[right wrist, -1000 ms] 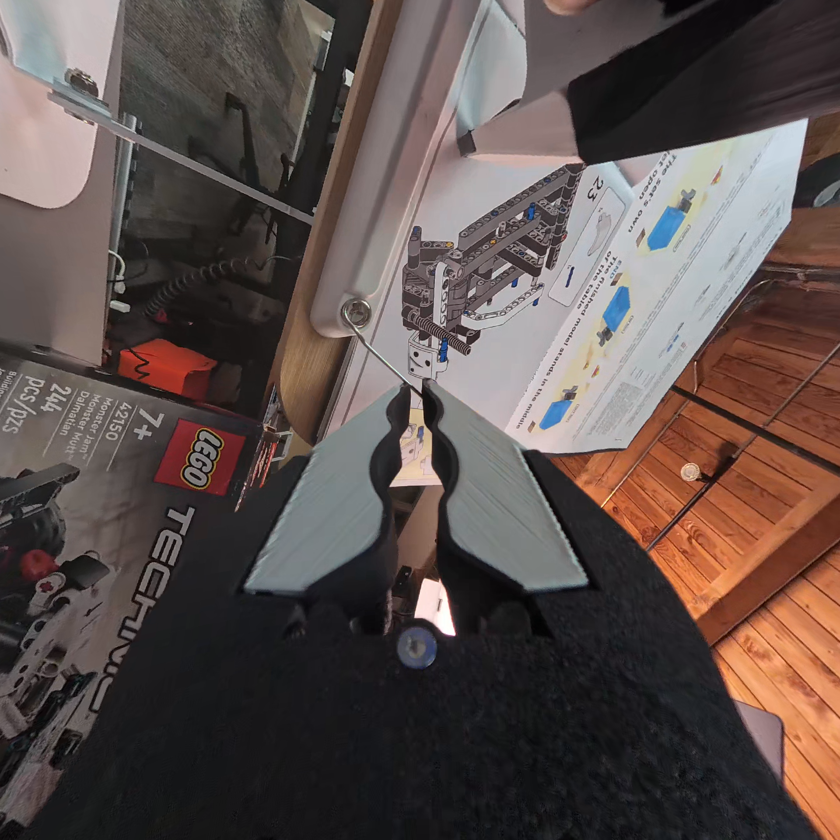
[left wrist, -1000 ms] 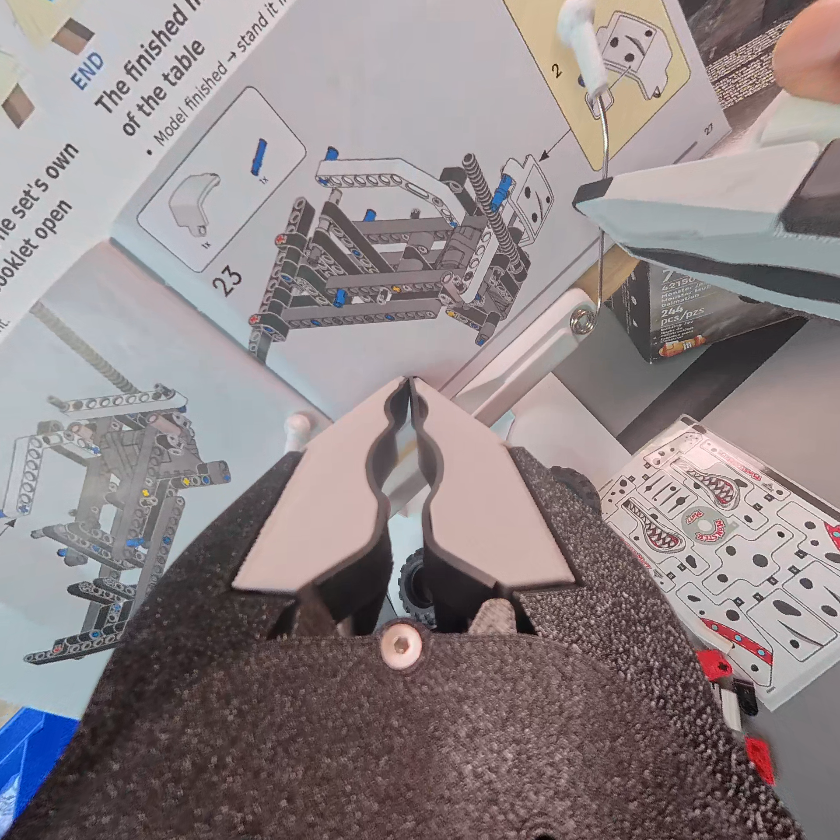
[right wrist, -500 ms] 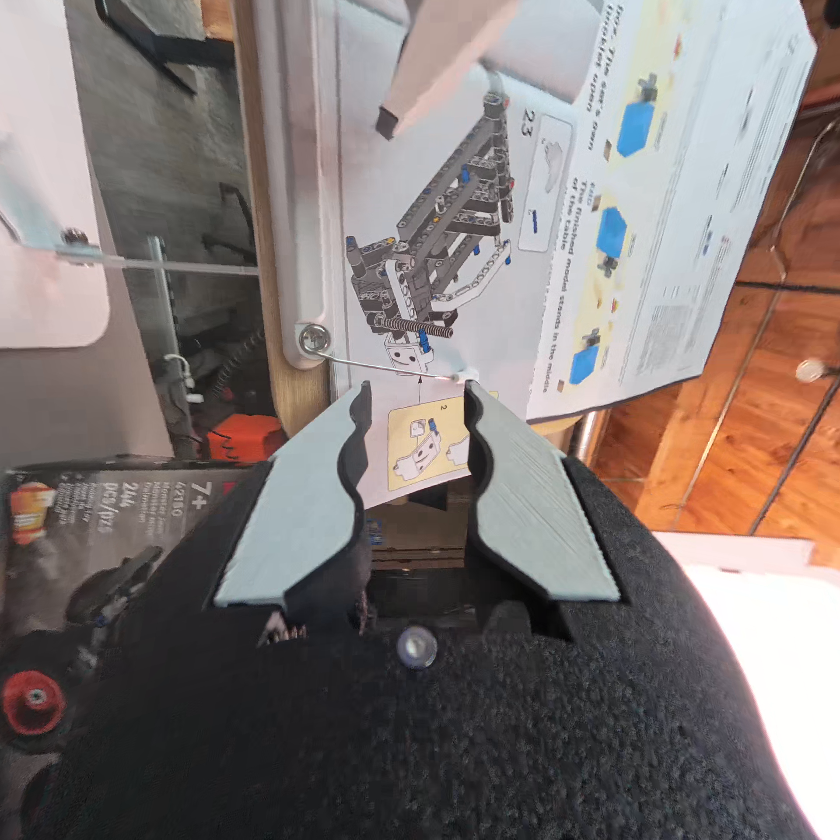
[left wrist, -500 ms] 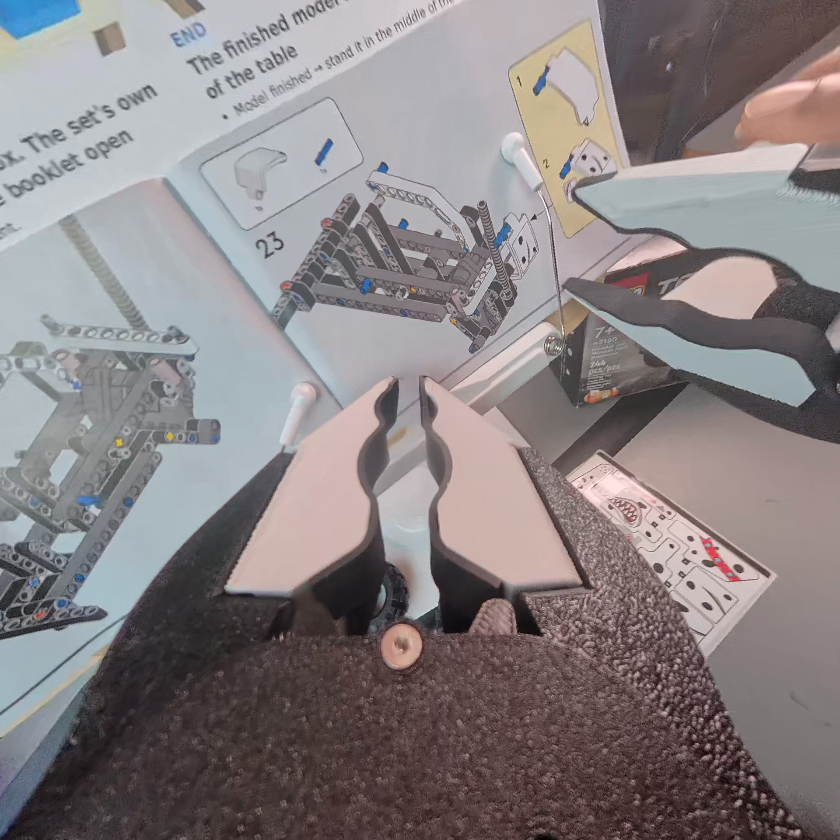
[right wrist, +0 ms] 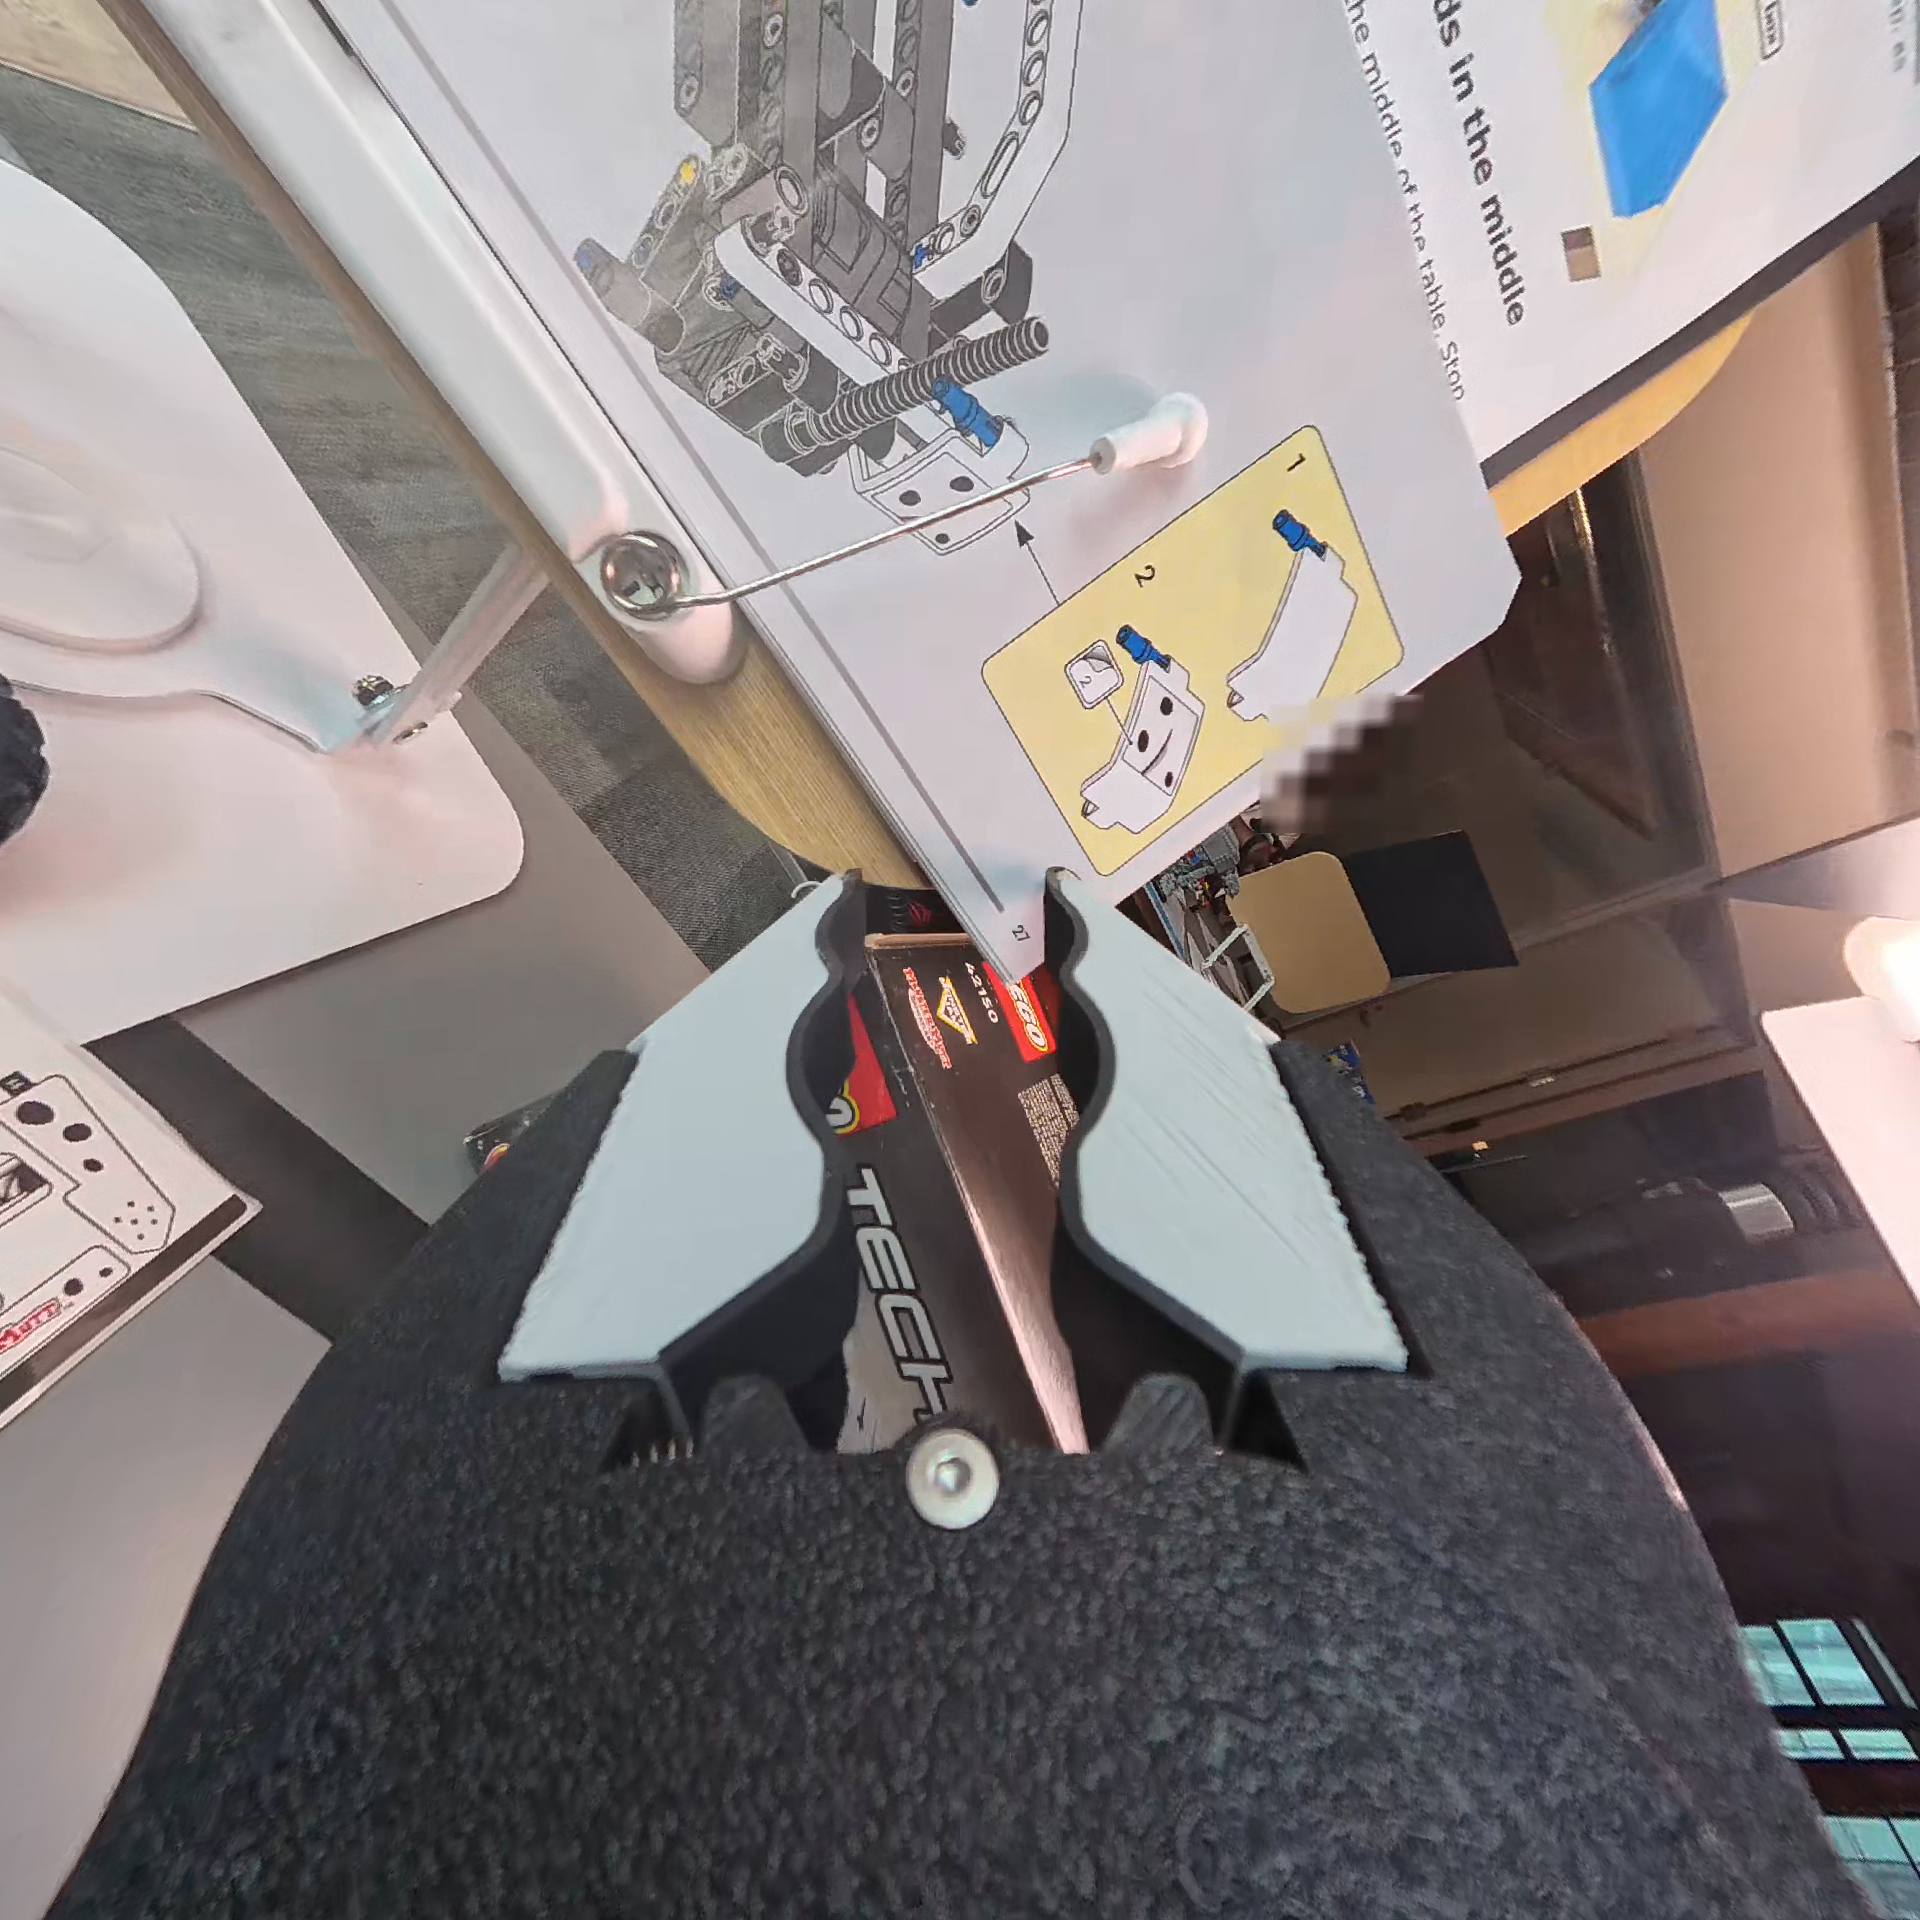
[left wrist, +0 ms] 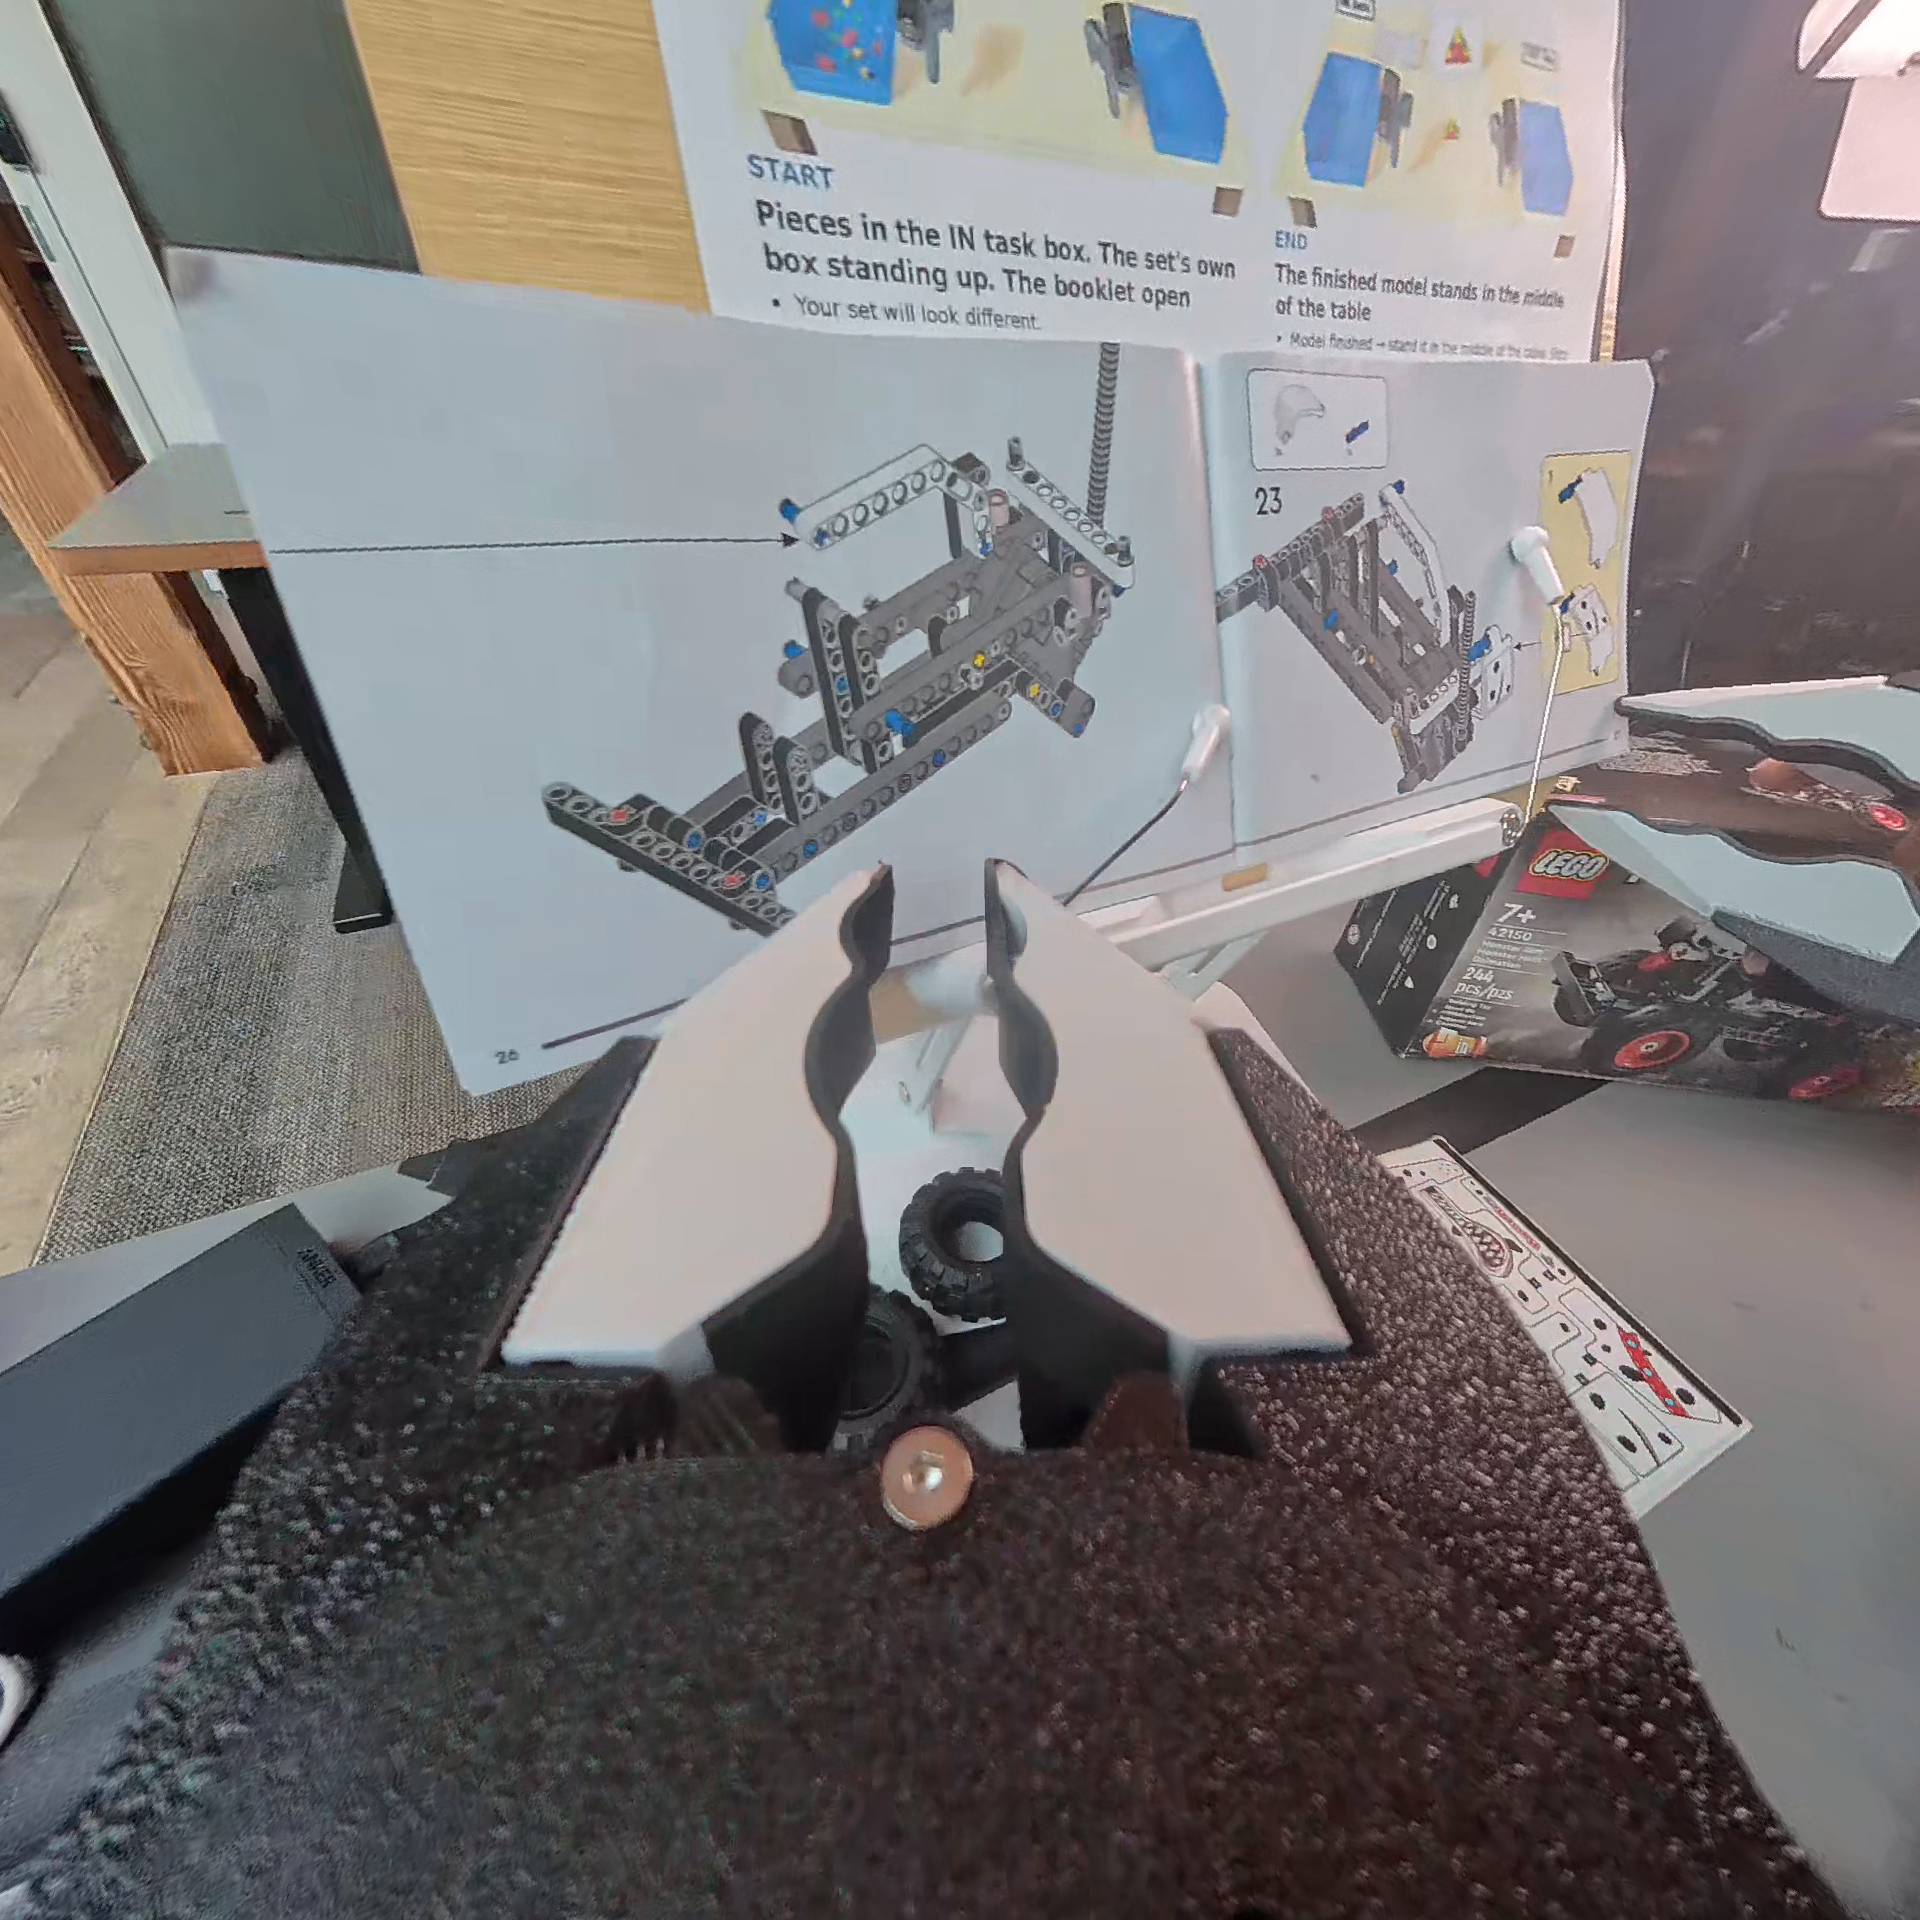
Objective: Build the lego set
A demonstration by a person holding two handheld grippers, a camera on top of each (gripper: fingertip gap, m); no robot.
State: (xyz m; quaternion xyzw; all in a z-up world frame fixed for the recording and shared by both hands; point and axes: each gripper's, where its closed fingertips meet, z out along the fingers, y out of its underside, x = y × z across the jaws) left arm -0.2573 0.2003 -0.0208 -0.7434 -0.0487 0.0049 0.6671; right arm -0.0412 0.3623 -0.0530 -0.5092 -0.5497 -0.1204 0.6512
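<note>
Left wrist view: the left gripper [left wrist: 935, 883] is a little open and empty, above small black rubber tyres [left wrist: 954, 1255]. The right gripper [right wrist: 951, 894] is wide open, its tips by the open white paper booklet [right wrist: 1195, 260].

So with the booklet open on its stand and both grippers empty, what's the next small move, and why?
Probably lower the left gripper onto the black tyre seen between its fingers. Both it and the right gripper are open and hold nothing, and the booklet already sits open under the wire page holders.
</note>
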